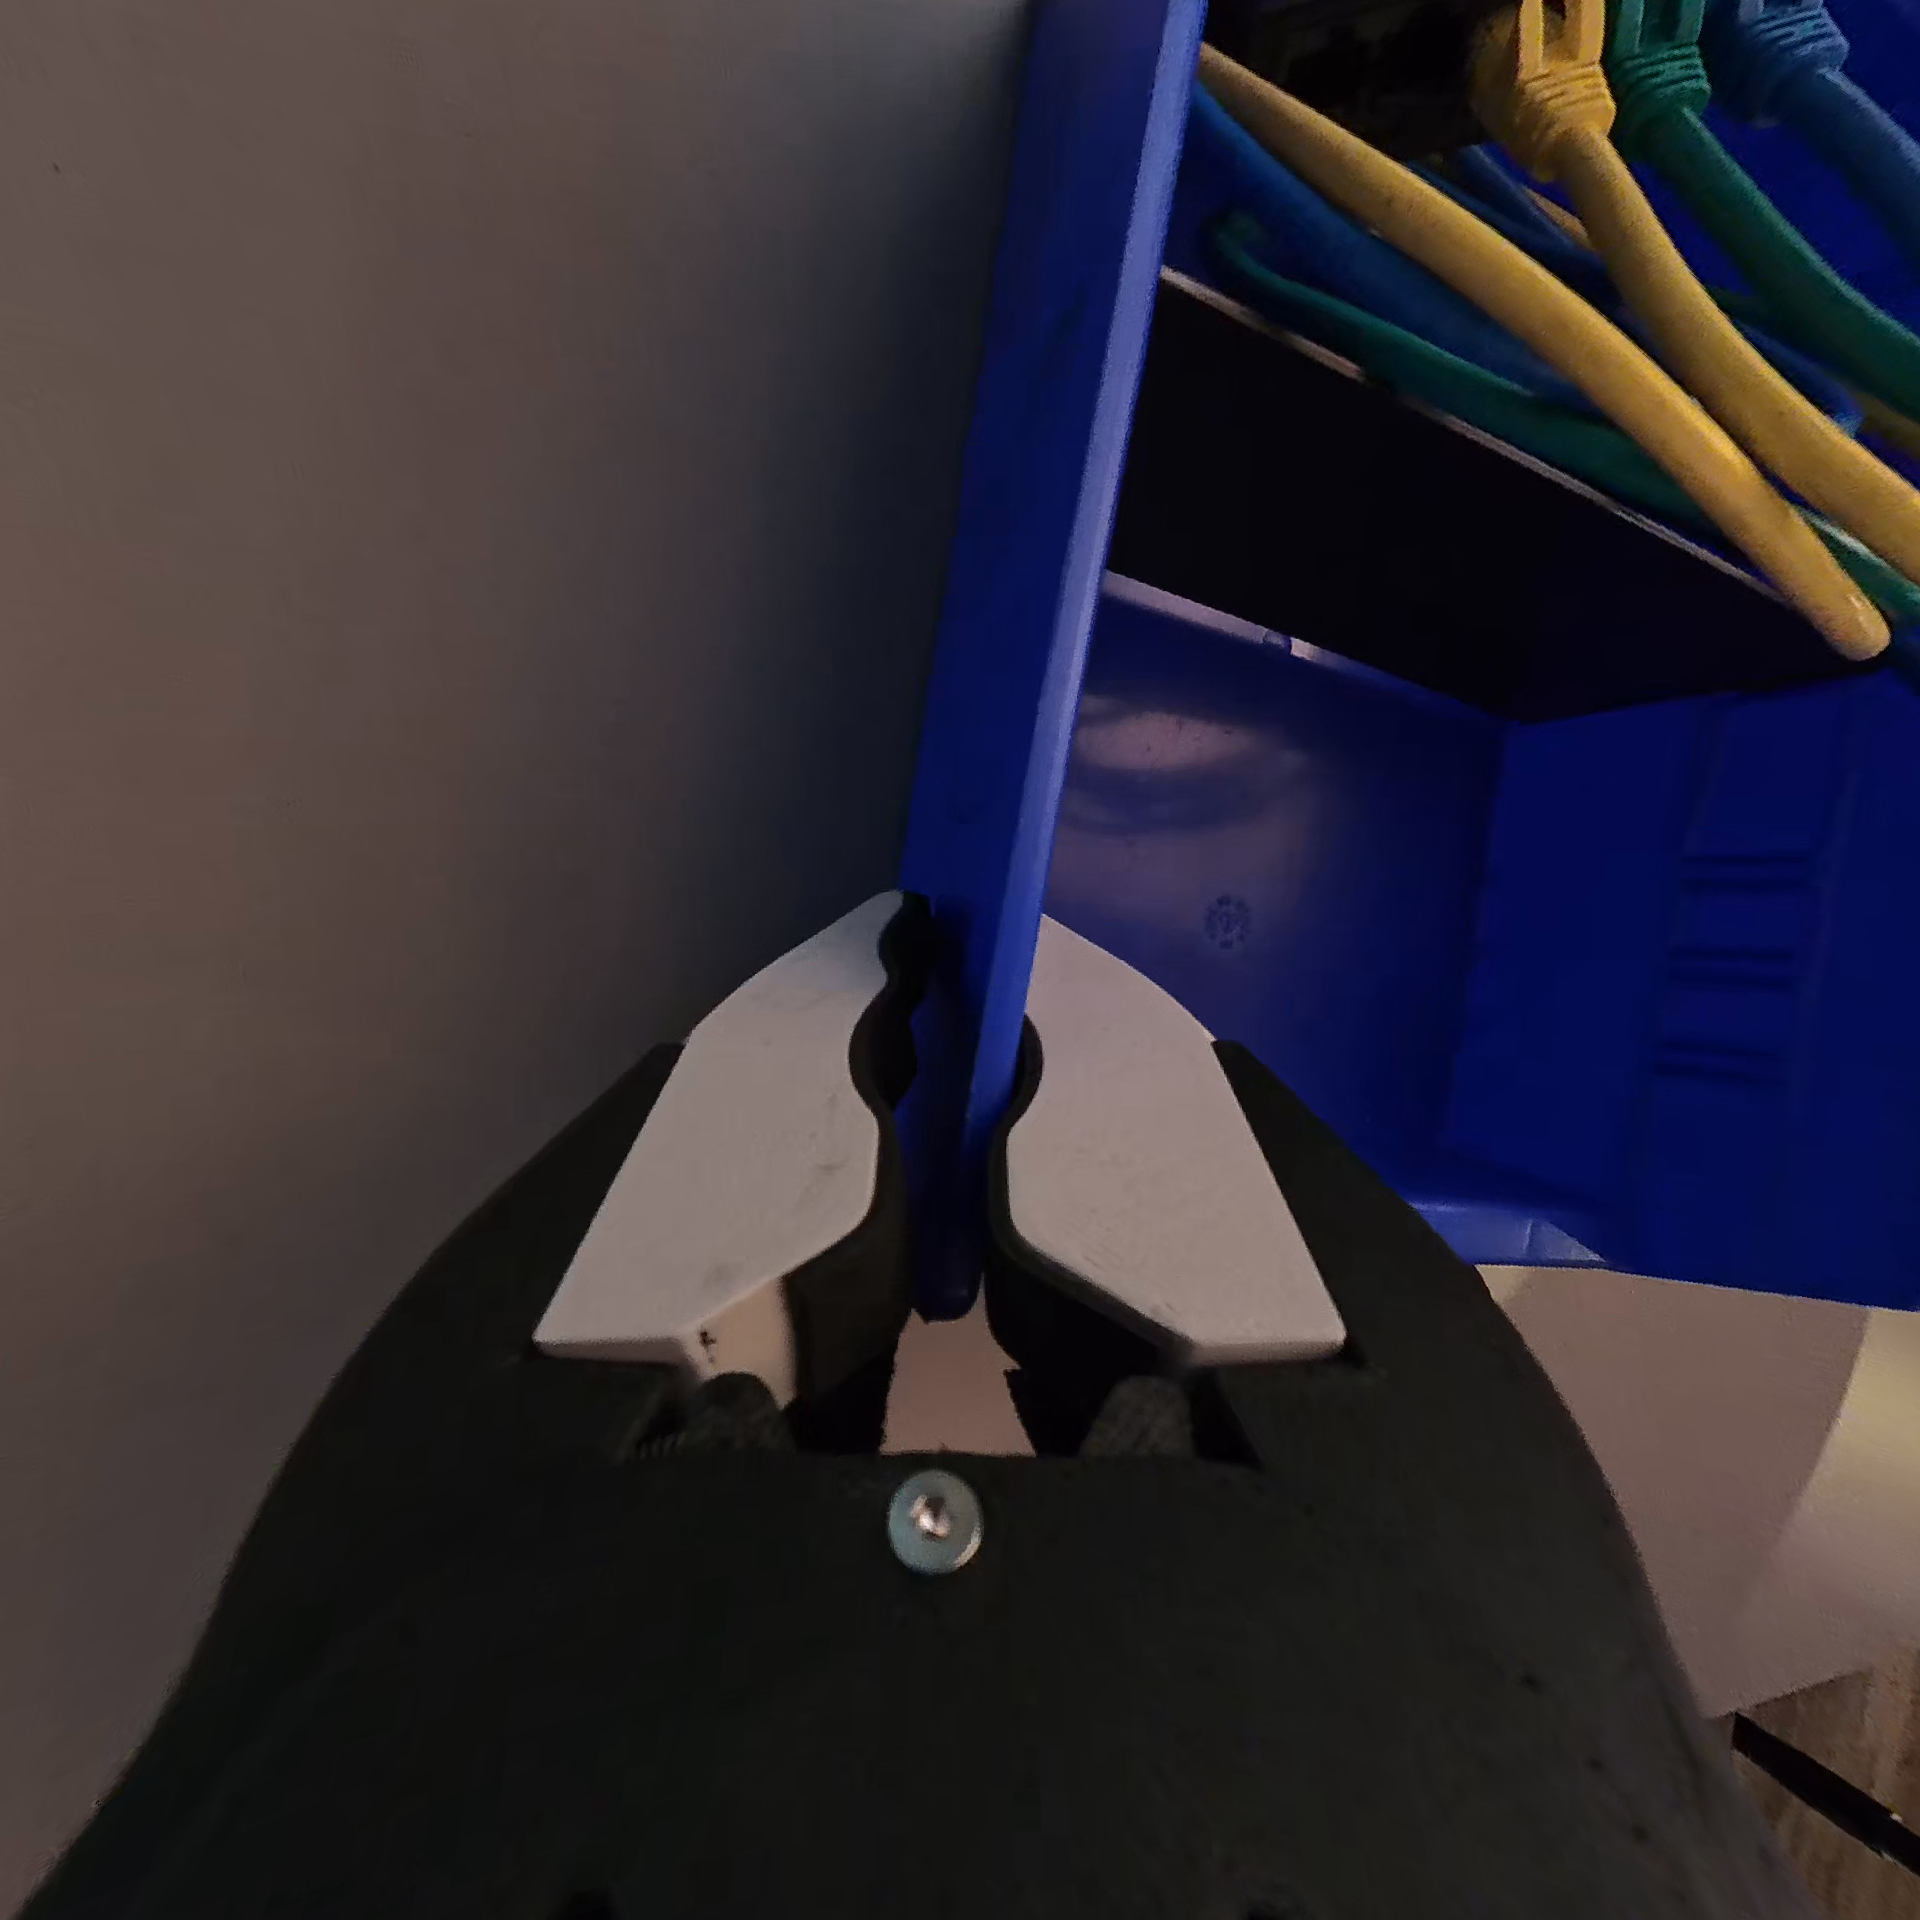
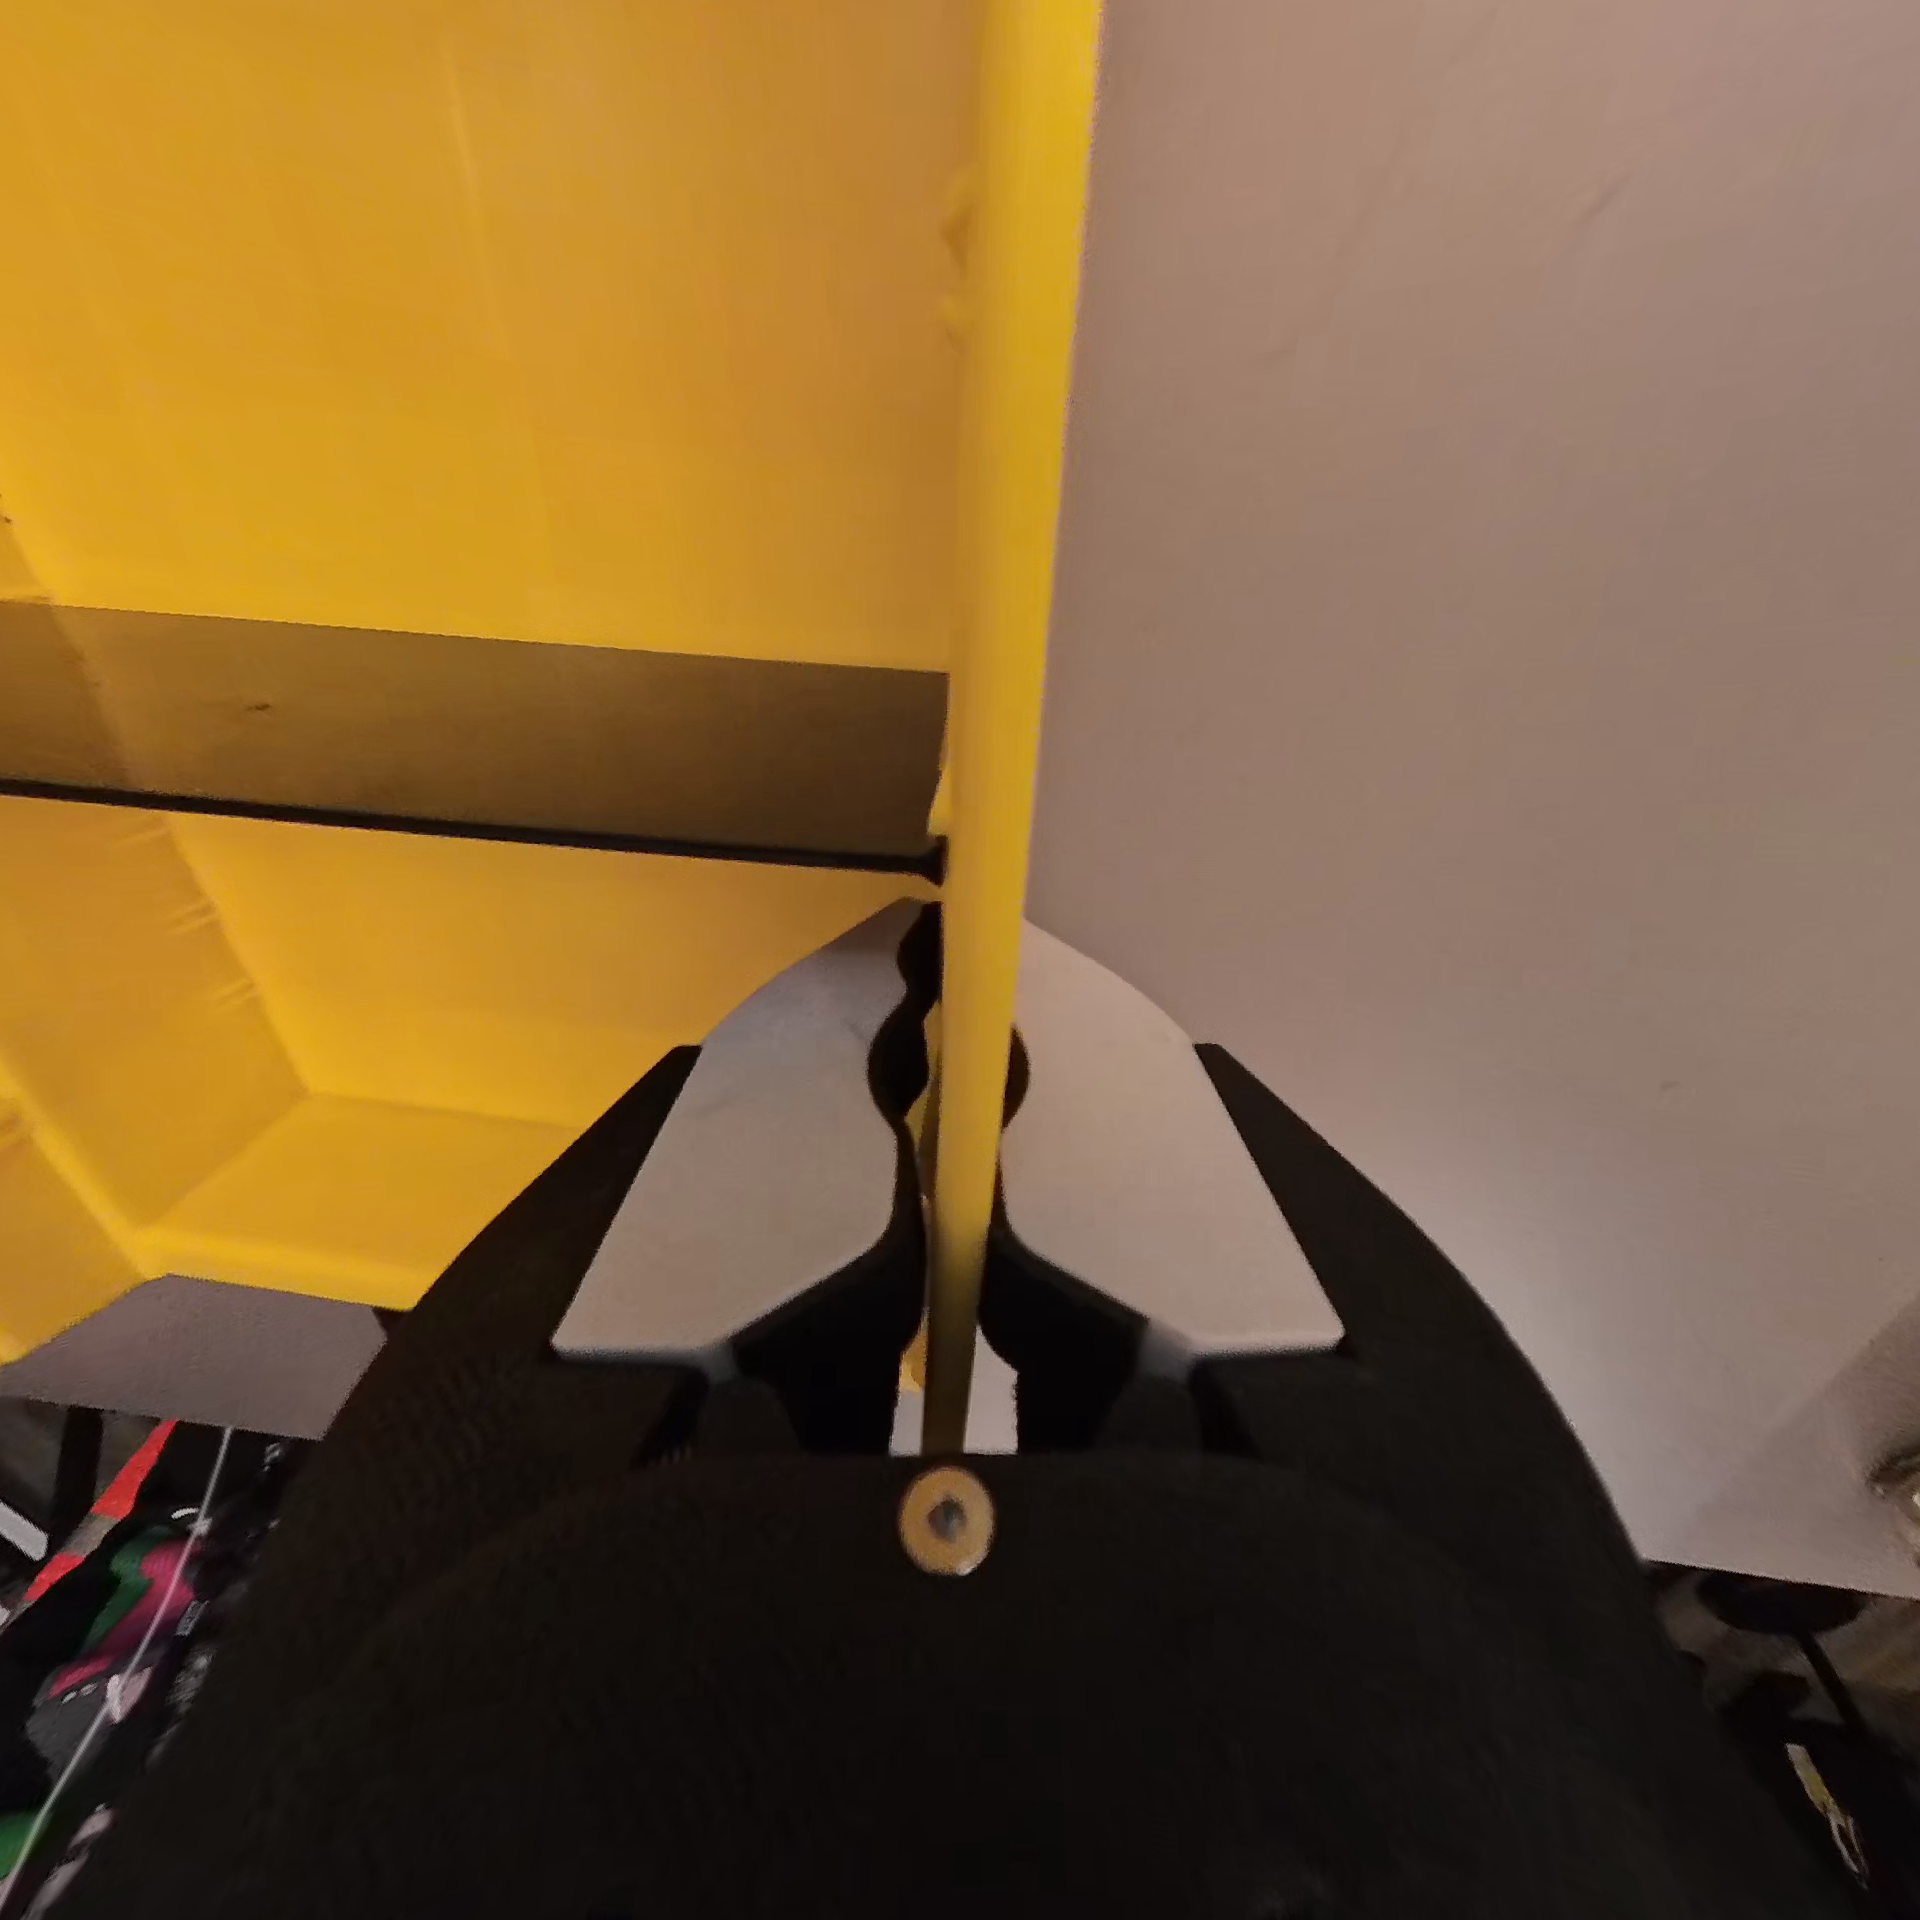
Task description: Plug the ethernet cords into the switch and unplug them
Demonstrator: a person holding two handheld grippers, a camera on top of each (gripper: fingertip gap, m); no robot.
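Ethernet cords (image 1: 1621, 343): yellow, green and blue, bunched up and to the right of the left gripper, inside the blue bin; they run from the top edge down toward the right edge of the left wrist view.
Cord ends: a yellow boot (image 1: 1548, 104) and a green one (image 1: 1662, 94) sit at the very top, against a dark body (image 1: 1351, 62); whether that body is the switch, and whether the ends are seated in it, cannot be told.
Blue bin (image 1: 1049, 540): its side wall runs straight ahead from the left gripper's tips; a dark divider (image 1: 1382, 520) crosses the inside, under the cords.
Left gripper (image 1: 961, 1101): white fingers (image 1: 748, 1153) with black pads pressed together on the blue bin's wall edge, one finger on each side of it.
Yellow bin (image 2: 1023, 520): its side wall runs straight ahead from the right gripper's tips; the interior lies to the gripper's left, crossed by a dark divider (image 2: 468, 727).
Right gripper (image 2: 961, 1101): fingers (image 2: 748, 1174) clamped on the yellow bin's wall edge, pads on both faces.
White surface (image 1: 416, 623): pale, plain, fills the space left of the left gripper and right of the right one.
Clutter (image 2: 114, 1610): dark, multicoloured, blurred, low and left of the right gripper.
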